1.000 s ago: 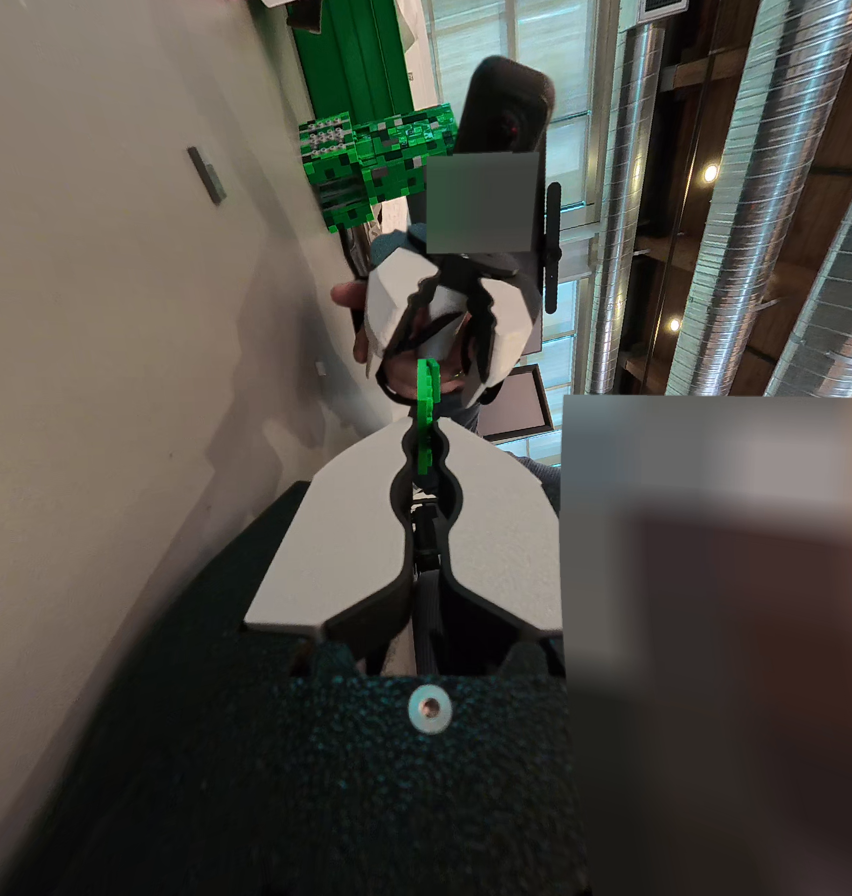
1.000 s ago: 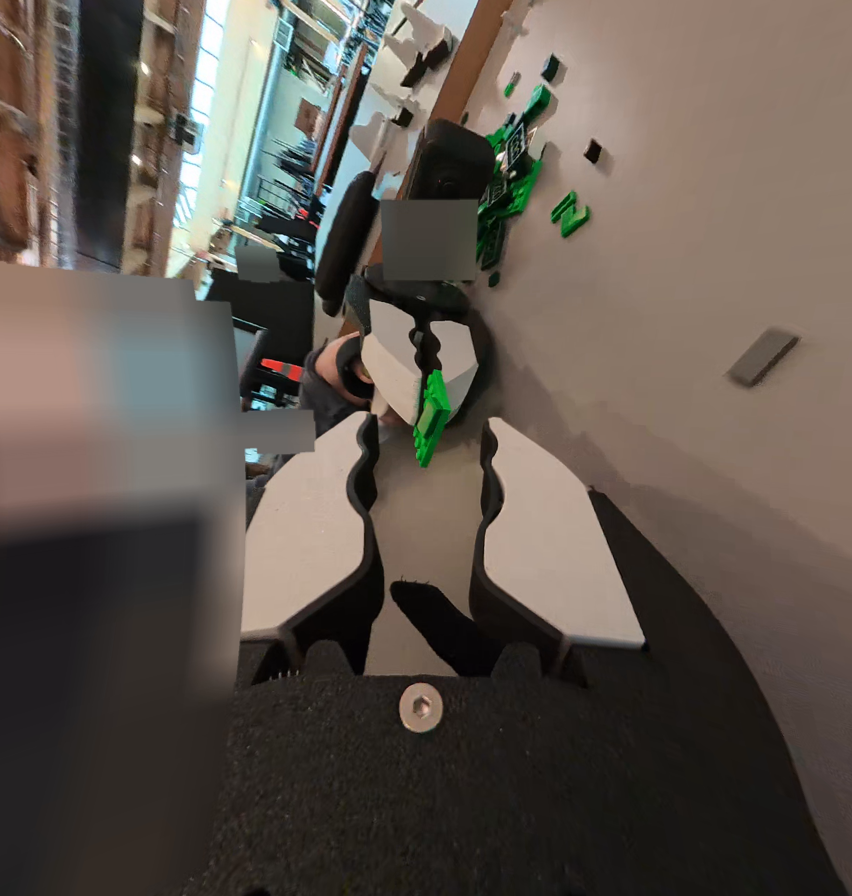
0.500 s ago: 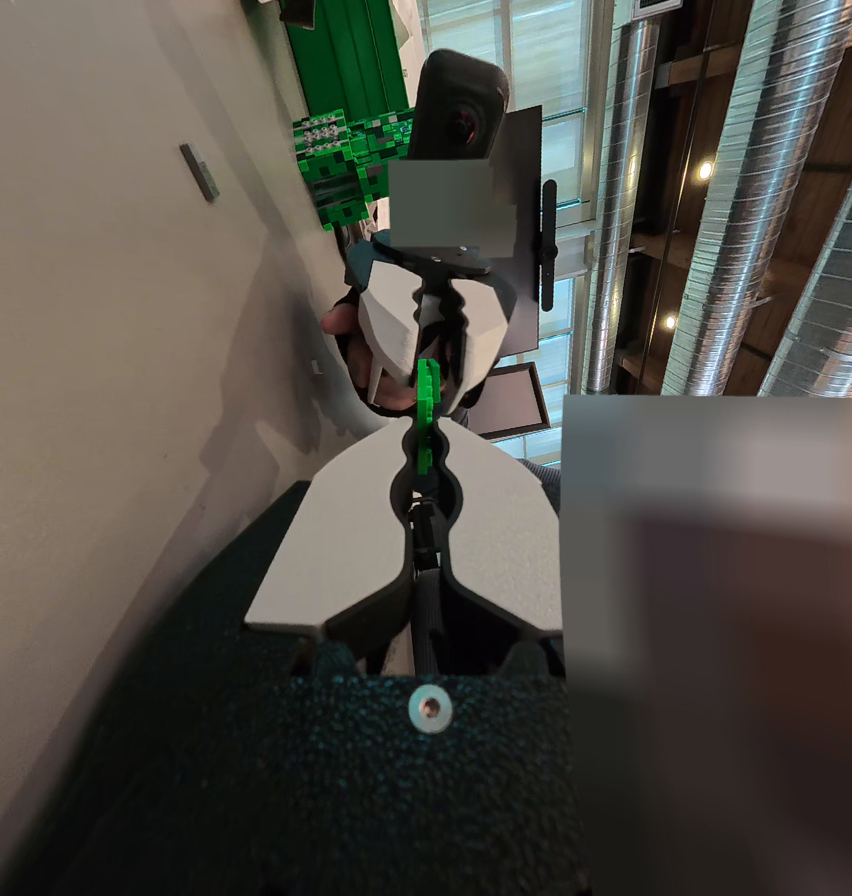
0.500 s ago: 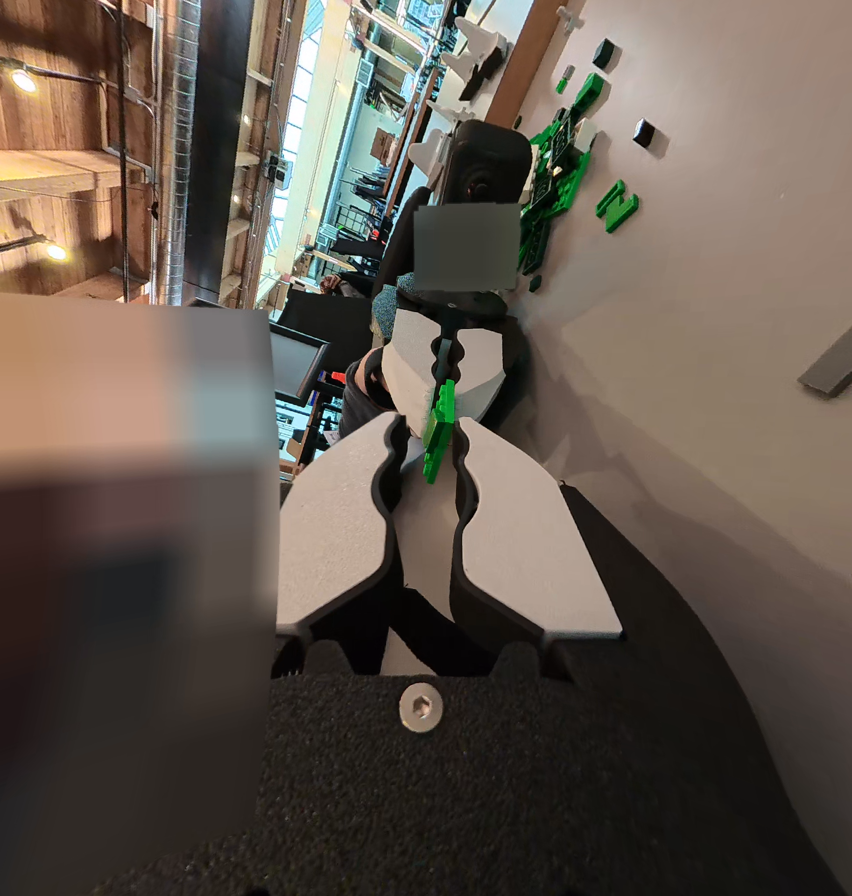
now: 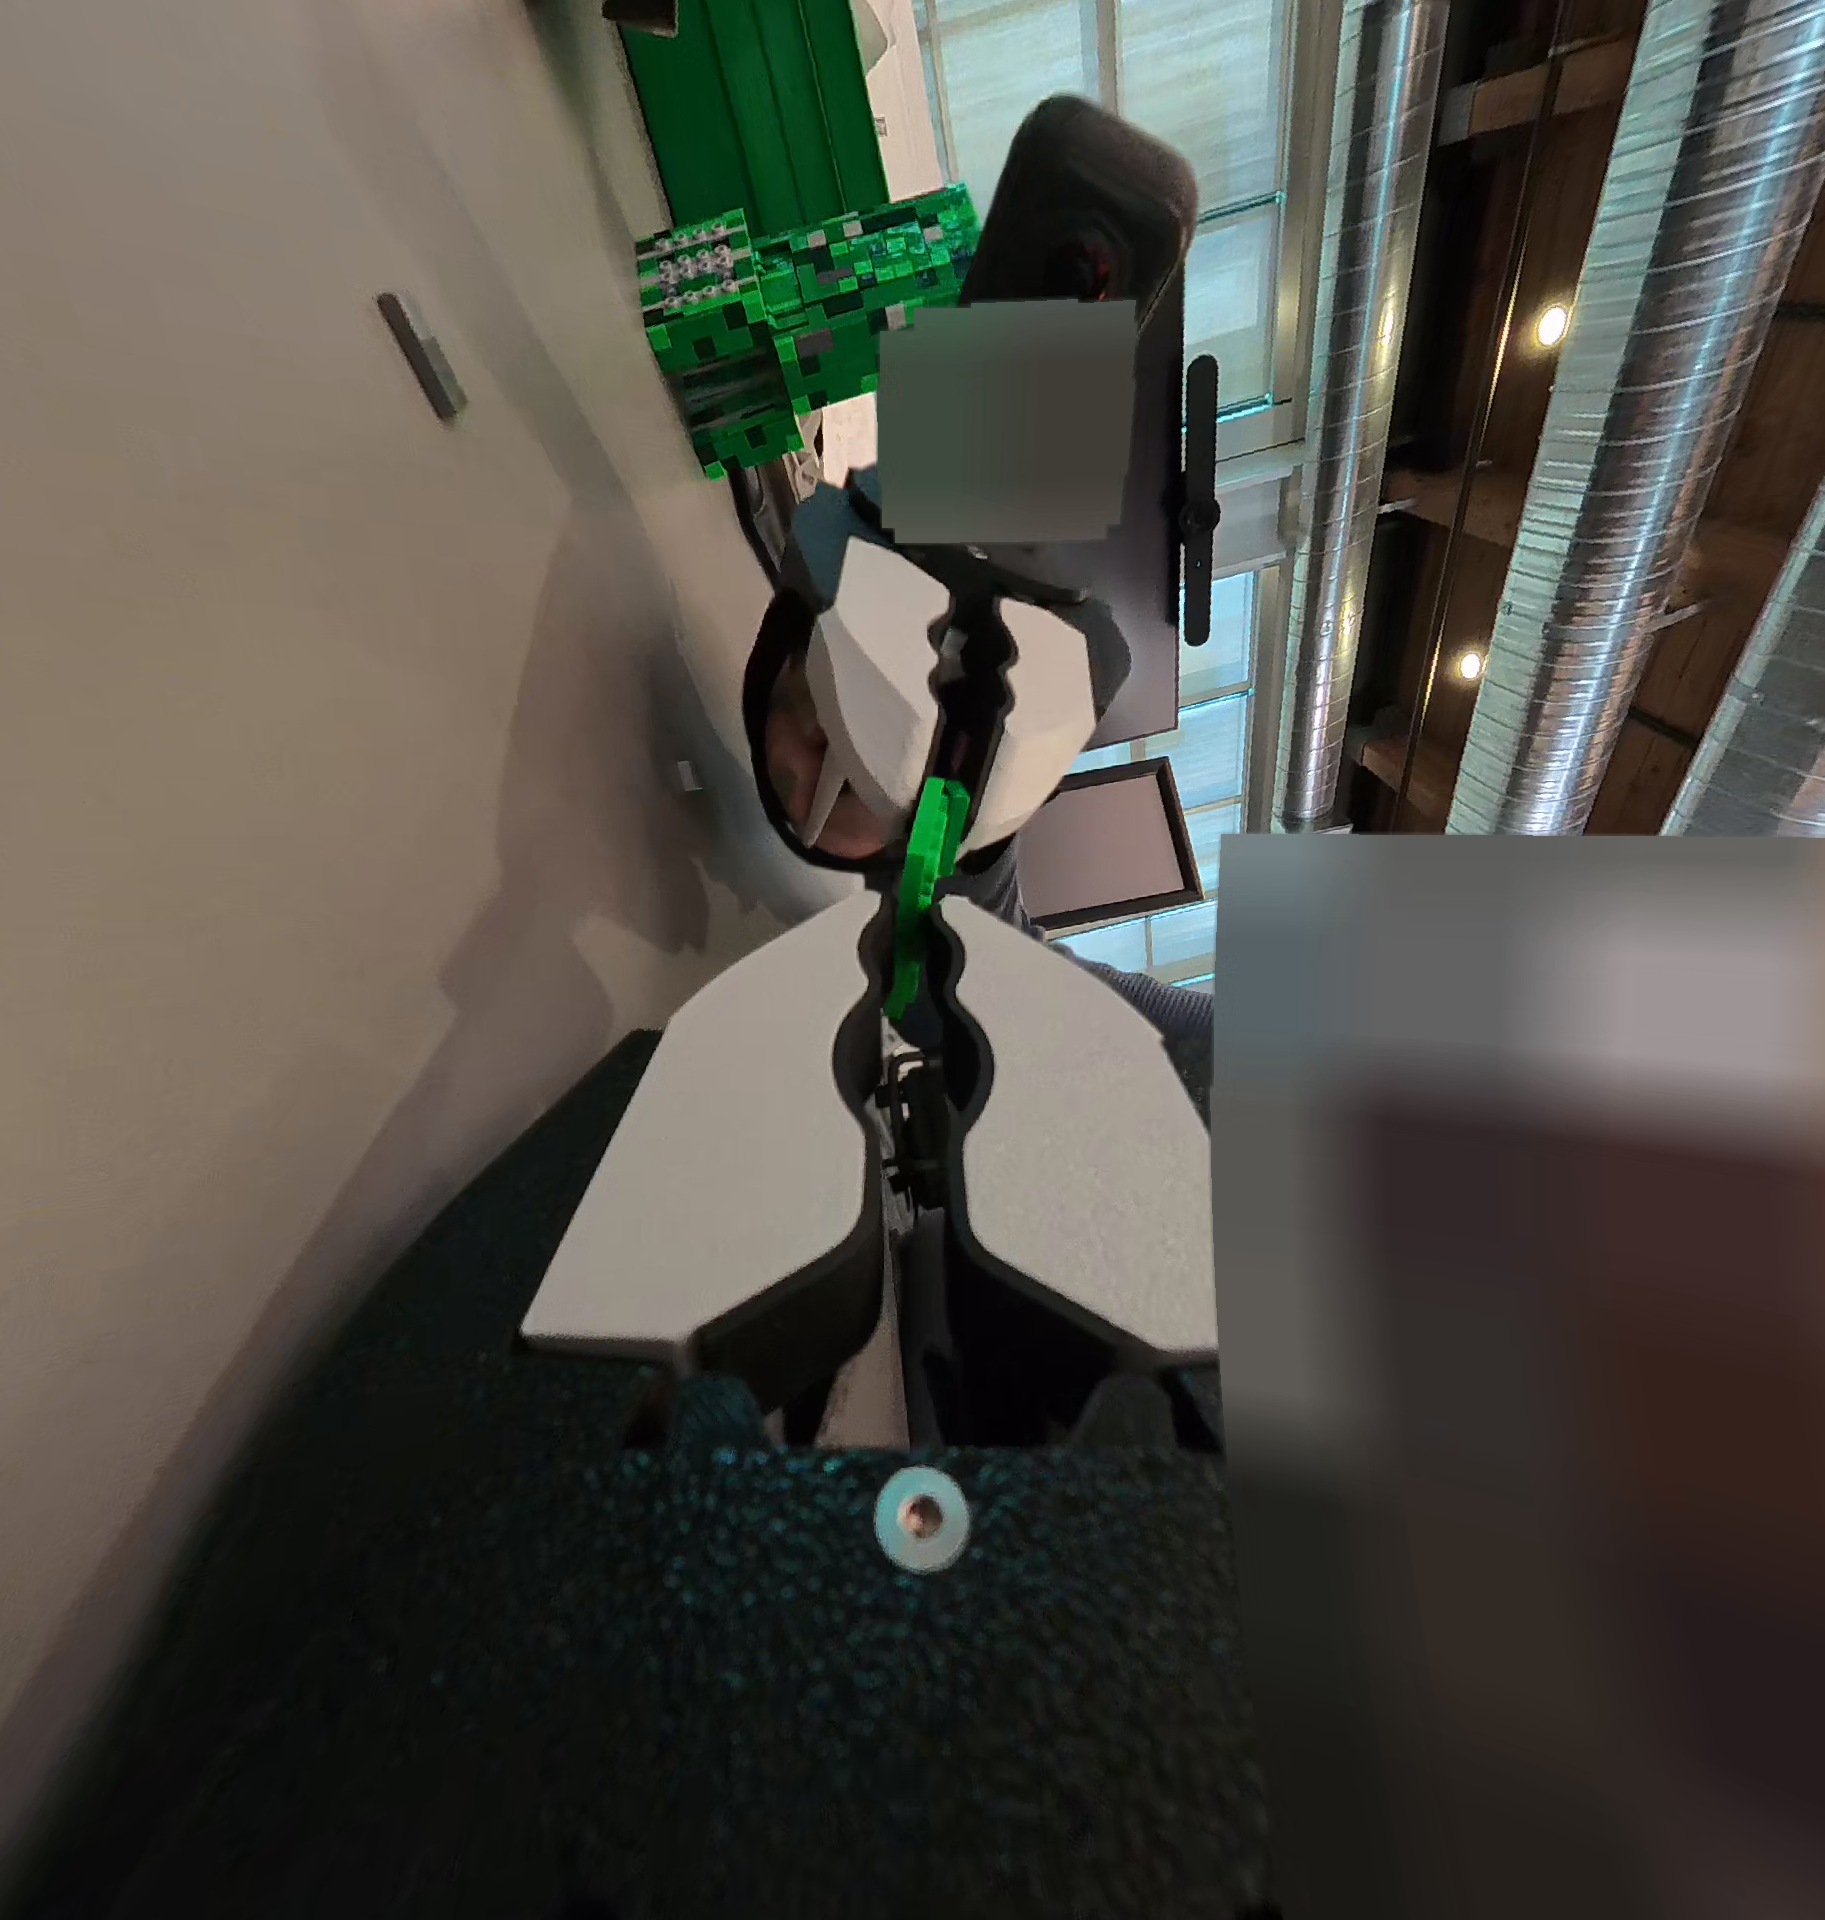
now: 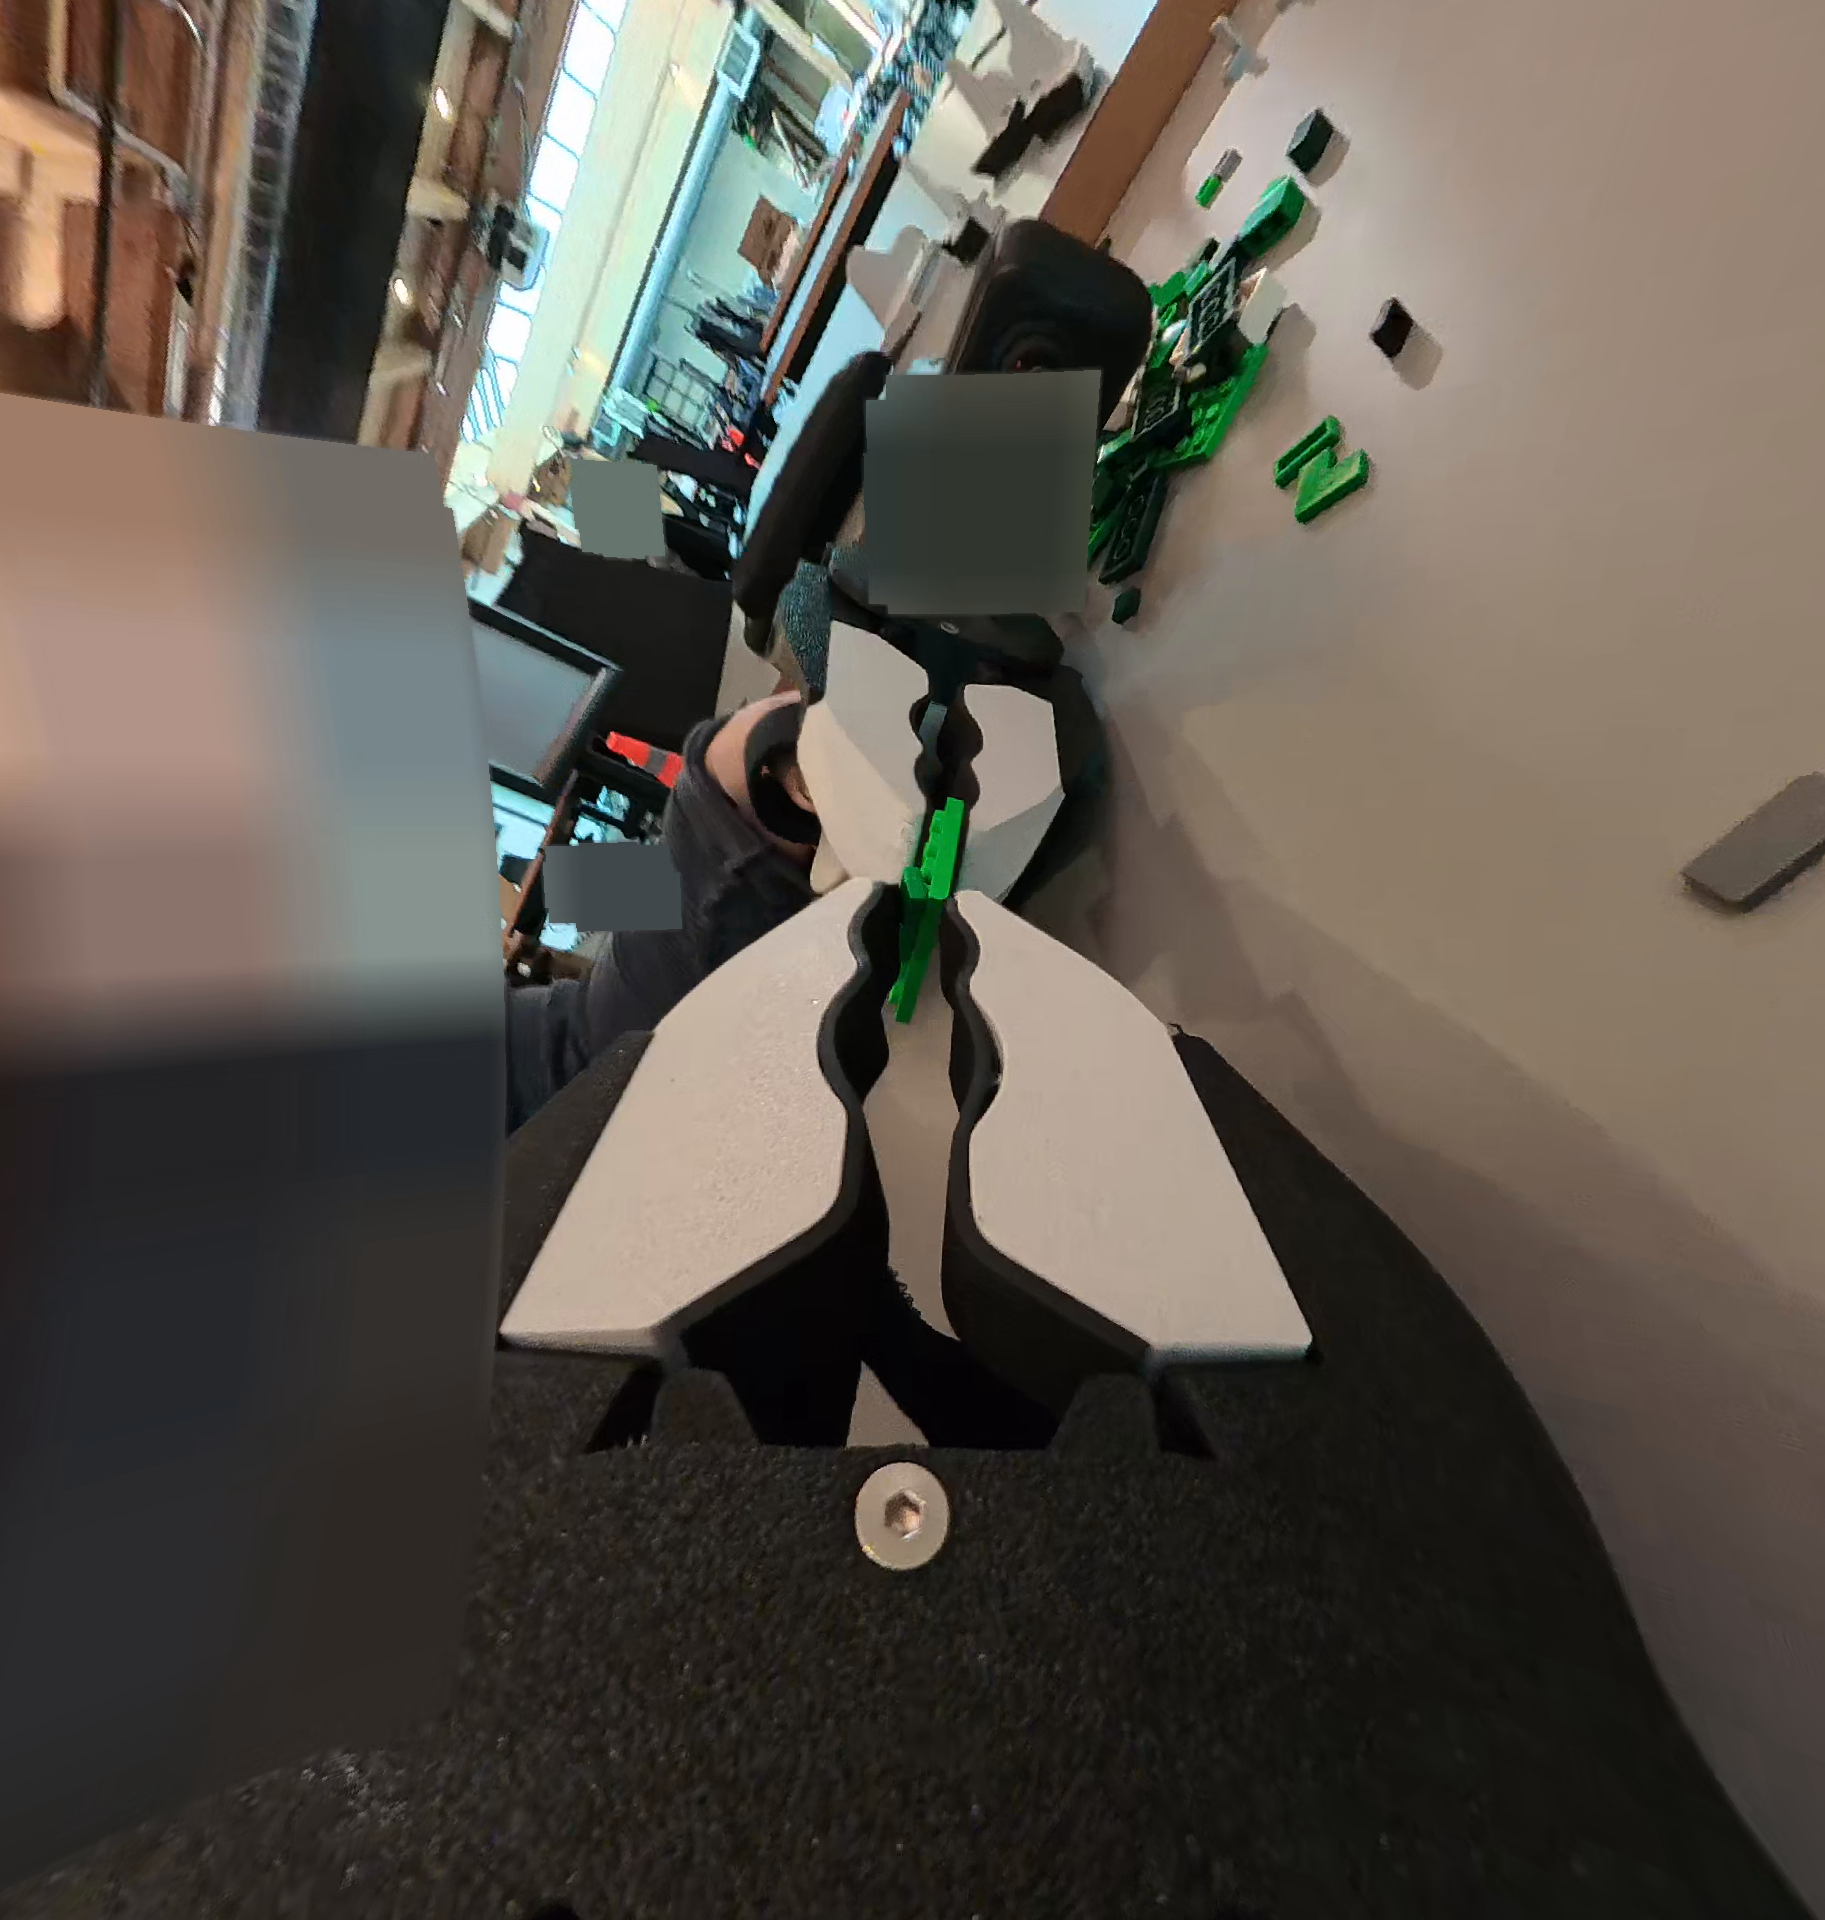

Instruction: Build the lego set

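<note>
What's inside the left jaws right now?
A thin green lego piece, pinched edge-on; its far end sits in the right gripper. The part between the pads is hidden.

Left hand-held gripper and right hand-held gripper pinch green lego piece.

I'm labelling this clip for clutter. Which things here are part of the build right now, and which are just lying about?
In use:
- green lego piece, gripped at one end by the left gripper and at the other by the right gripper

Lying about:
- green block model
- loose brick pile
- grey flat plate
- small black brick
</note>
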